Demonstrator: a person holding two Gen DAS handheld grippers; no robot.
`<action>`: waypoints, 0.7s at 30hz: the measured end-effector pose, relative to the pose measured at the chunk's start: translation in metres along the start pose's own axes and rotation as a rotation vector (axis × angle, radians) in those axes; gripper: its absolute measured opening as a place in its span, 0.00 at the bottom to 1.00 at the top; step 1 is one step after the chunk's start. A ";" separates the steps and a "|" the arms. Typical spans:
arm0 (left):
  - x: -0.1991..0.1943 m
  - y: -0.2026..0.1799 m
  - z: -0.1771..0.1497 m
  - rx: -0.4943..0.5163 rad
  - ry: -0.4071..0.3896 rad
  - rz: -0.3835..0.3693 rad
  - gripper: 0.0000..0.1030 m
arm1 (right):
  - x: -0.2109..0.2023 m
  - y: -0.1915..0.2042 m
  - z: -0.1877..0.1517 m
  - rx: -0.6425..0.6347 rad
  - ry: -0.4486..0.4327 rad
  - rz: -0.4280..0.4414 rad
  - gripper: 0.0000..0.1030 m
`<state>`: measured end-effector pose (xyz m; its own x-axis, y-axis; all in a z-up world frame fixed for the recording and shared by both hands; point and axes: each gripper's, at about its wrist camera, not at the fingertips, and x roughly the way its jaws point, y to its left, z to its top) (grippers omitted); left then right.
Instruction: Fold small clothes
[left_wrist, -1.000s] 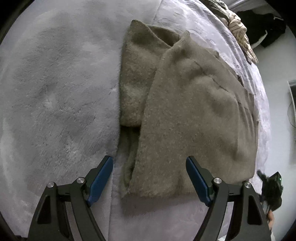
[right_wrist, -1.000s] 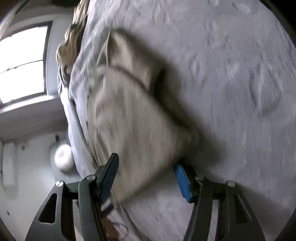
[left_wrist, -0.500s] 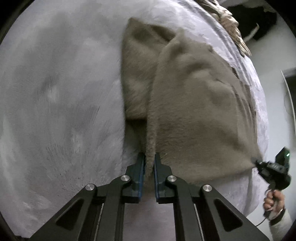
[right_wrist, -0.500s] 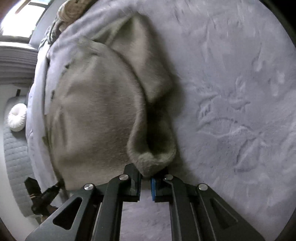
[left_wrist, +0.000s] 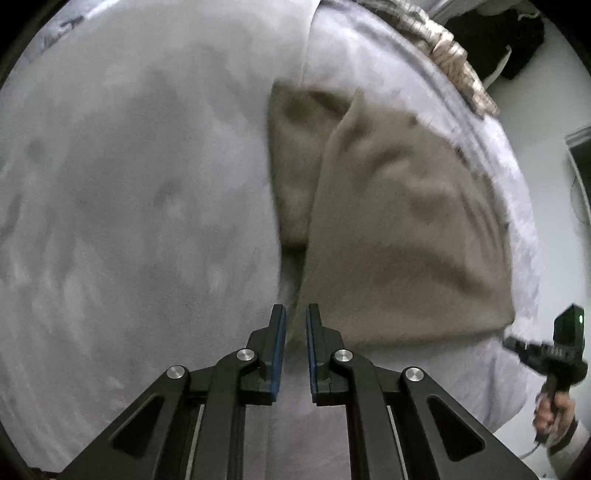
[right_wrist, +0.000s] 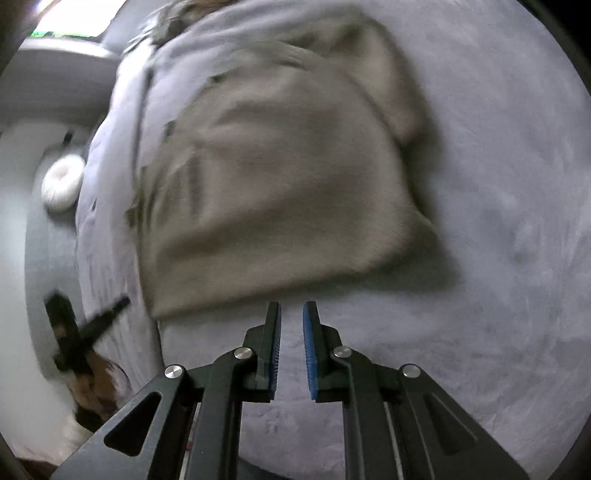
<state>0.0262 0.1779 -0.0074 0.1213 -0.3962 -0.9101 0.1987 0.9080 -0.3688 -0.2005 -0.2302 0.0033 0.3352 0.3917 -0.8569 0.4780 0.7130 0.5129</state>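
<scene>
The tan garment lies part-folded on the grey bed, near its edge, its near corner pinched in the left claw, whose pads are pressed together on the cloth. The right claw has just been easing apart and shows a slim gap with nothing in it, so a clean fold probably needs it to retake the other near corner and lift level with the left. Motion blur hides seams, and what kind of garment it is stays unclear.
</scene>
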 end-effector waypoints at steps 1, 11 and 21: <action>-0.003 -0.005 0.008 0.008 -0.025 -0.005 0.11 | -0.001 0.006 0.005 -0.023 -0.018 -0.007 0.14; 0.059 -0.036 0.065 0.032 -0.055 0.064 0.11 | 0.026 -0.008 0.072 -0.086 -0.121 -0.239 0.11; 0.050 -0.017 0.049 0.009 -0.040 0.118 0.11 | 0.015 -0.030 0.065 0.009 -0.134 -0.183 0.12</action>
<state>0.0763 0.1363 -0.0371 0.1831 -0.2918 -0.9388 0.1899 0.9475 -0.2574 -0.1573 -0.2833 -0.0217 0.3467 0.1750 -0.9215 0.5480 0.7596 0.3504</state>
